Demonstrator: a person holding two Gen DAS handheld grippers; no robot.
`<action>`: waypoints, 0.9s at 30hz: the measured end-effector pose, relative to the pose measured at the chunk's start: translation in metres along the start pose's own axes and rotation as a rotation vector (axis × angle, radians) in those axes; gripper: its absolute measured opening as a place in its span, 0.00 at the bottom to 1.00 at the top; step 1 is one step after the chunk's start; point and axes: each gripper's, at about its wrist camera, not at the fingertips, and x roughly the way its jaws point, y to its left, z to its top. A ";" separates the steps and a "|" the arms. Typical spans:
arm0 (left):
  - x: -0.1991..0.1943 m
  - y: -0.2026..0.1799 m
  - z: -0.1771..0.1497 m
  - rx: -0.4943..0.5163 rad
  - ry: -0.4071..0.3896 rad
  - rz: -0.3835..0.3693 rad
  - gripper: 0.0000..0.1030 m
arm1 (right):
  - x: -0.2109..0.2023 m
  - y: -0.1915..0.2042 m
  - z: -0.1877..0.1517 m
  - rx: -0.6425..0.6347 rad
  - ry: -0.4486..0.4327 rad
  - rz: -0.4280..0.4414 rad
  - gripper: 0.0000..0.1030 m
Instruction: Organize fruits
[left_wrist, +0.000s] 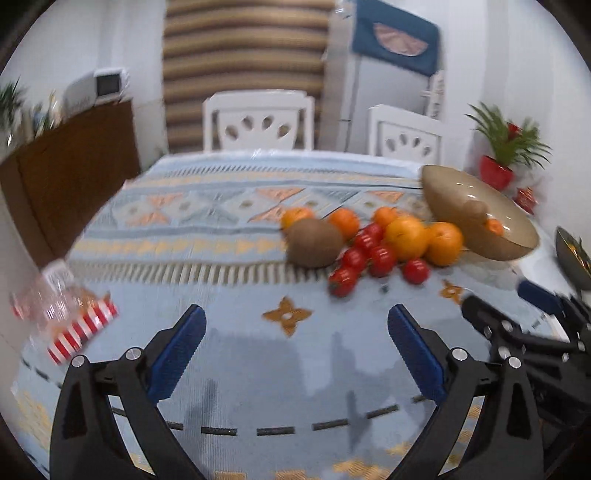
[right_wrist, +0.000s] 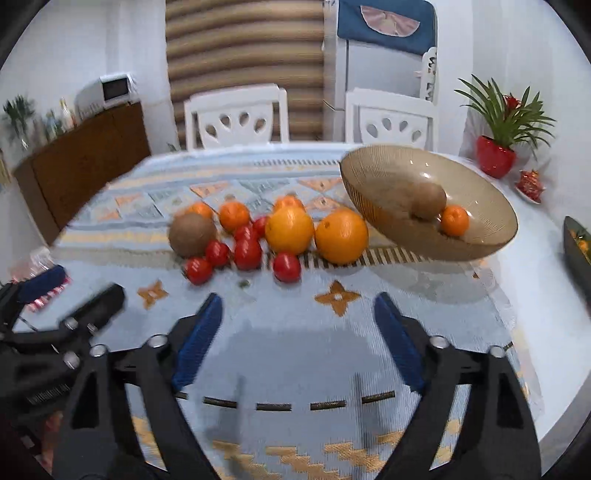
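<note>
1. Fruits heaped mid-table on the patterned tablecloth (right_wrist: 295, 332), just left of the amber glass bowl (right_wrist: 480, 206); only one kiwi (right_wrist: 430, 201) and one small mandarin (right_wrist: 454, 220) inside the bowl so far, so most of the sorting judged not yet done.
2. Bowl looks tilted toward the camera in both views, possibly fisheye bend; if truly tipped, risk of the kiwi and mandarin rolling out at any knock on the rim.
3. Left gripper (left_wrist: 295, 345) and right gripper (right_wrist: 297, 325) side by side above bare cloth, short of the pile; jaws of both spread wide, nothing between them, no pad touching any fruit.
4. Two big oranges (right_wrist: 341, 236) touching each other at the front right of the pile; round and smooth, likely to squirt sideways from an off-centre pinch and roll toward the table edge.
5. Loose kiwi (right_wrist: 192, 234) at the left end, resting against the tomatoes; soft skin, likely bruised by a hard squeeze.
6. Small mandarins (right_wrist: 233, 215) behind, partly hidden; reaching over the front row could shove other fruit.
7. Cherry tomatoes (right_wrist: 247, 254) packed close in front; easiest to crush or scatter, and one nudged tomato could set its neighbours rolling.
8. Heavy blur across both views; aim at small targets judged unreliable, collision between the two close grippers possible.
</note>
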 end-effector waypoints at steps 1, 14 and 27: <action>0.010 0.005 -0.001 -0.021 0.019 0.004 0.95 | 0.005 0.001 -0.002 0.001 0.016 -0.008 0.86; 0.083 0.003 -0.004 0.019 0.251 0.000 0.95 | 0.106 -0.010 0.014 -0.014 0.294 -0.032 0.97; 0.100 -0.010 0.005 0.030 0.244 0.144 0.95 | 0.141 -0.013 0.039 -0.048 0.264 0.051 0.97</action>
